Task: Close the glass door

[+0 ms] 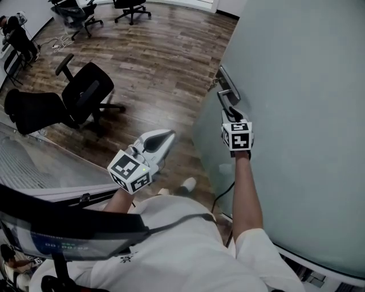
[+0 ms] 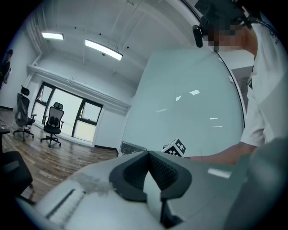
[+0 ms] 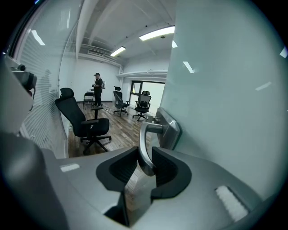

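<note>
The frosted glass door [image 1: 296, 114] fills the right side of the head view and stands swung out over the wood floor. Its metal lever handle [image 1: 227, 91] juts from the door's edge. My right gripper [image 1: 232, 111] is shut on that handle; in the right gripper view the handle's lever [image 3: 143, 139] runs down between the two dark pads of the right gripper [image 3: 145, 155]. My left gripper [image 1: 168, 136] hangs free left of the door, above the floor. Seen in its own view, the left gripper [image 2: 147, 155] is shut on nothing, with the door [image 2: 189, 108] beyond it.
A black office chair [image 1: 85, 94] stands on the wood floor left of the door, and more chairs [image 1: 131, 8] are at the far end. A striped glass partition [image 1: 23, 165] runs along the left. A person [image 3: 97, 87] stands far back in the room.
</note>
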Motion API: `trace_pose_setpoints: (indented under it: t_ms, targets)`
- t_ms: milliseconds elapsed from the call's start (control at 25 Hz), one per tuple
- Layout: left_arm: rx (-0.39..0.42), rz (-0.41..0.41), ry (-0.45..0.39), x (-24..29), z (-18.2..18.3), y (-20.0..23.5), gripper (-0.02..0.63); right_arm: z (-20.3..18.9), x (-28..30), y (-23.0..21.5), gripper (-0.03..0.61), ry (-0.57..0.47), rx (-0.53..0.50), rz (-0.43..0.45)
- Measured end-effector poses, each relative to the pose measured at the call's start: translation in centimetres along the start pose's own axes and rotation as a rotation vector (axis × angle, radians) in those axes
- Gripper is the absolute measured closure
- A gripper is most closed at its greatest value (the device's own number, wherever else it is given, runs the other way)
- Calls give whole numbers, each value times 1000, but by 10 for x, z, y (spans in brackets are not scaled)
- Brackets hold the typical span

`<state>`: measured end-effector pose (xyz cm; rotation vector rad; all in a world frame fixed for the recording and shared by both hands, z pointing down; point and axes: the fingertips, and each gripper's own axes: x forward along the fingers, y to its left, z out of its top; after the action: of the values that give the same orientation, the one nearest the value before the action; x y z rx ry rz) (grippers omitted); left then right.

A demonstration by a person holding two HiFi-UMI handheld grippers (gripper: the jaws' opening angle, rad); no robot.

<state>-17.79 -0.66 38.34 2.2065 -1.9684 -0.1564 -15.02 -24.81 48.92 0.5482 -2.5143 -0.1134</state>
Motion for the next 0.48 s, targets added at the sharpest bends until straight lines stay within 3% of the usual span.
trace_pose_setpoints:
  t_ms: [480]
  targets:
    - [-11,-6,-11,-78,-7,-13,608,6,-22,67,473,-25,-38,69]
